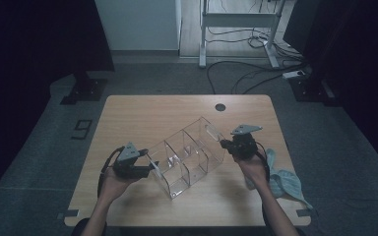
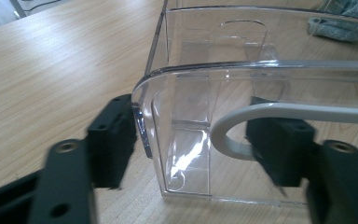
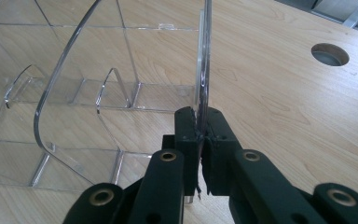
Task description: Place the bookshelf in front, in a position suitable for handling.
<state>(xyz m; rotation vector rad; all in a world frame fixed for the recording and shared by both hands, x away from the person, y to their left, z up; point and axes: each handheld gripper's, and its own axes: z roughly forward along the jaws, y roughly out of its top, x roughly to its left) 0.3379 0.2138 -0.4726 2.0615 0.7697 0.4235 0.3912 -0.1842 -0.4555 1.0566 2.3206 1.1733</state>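
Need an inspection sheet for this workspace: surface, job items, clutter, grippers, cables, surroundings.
Surface: wooden table, round cable hole near the far edge.
Job's things: clear acrylic organizer with several compartments, lying diagonally mid-table.
Clutter: crumpled light blue cloth at the table's right edge.
Grippers: right gripper shut on a thin organizer wall; left gripper straddles a corner wall at the other end, pads not pressing, so open.
Cables: one black cable trails from the left gripper; loose cables on the floor beyond the table.
Surroundings: grey carpet, white desk frame and dark stand bases at the back.
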